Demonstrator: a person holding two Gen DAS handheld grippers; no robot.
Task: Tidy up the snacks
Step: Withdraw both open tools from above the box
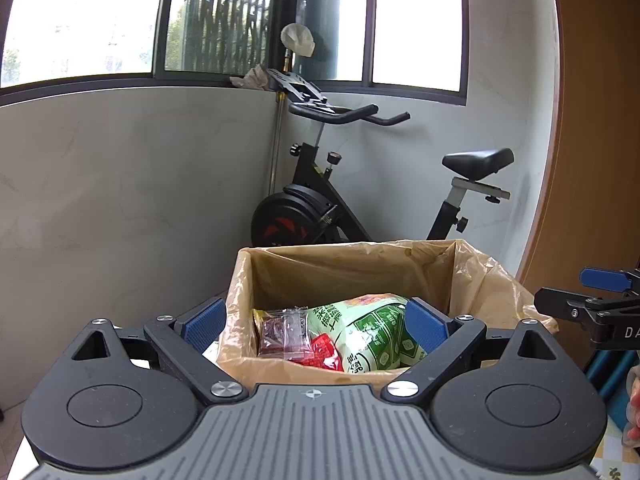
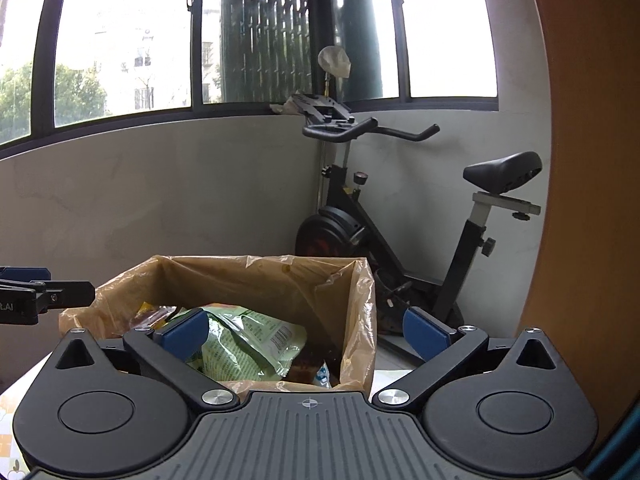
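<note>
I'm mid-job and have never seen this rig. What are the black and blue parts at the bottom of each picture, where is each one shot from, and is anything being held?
Each picture comes from a camera mounted on a hand-held gripper, looking forward along its two blue-padded fingers. One shows the left gripper, the other the right gripper. Both are open and hold nothing. Ahead stands a box lined with a tan plastic bag. Inside lie snacks: a green packet, a clear packet with dark red contents and a red packet. Each gripper also shows at the edge of the other's picture. Behind is an exercise bike below windows.
</note>
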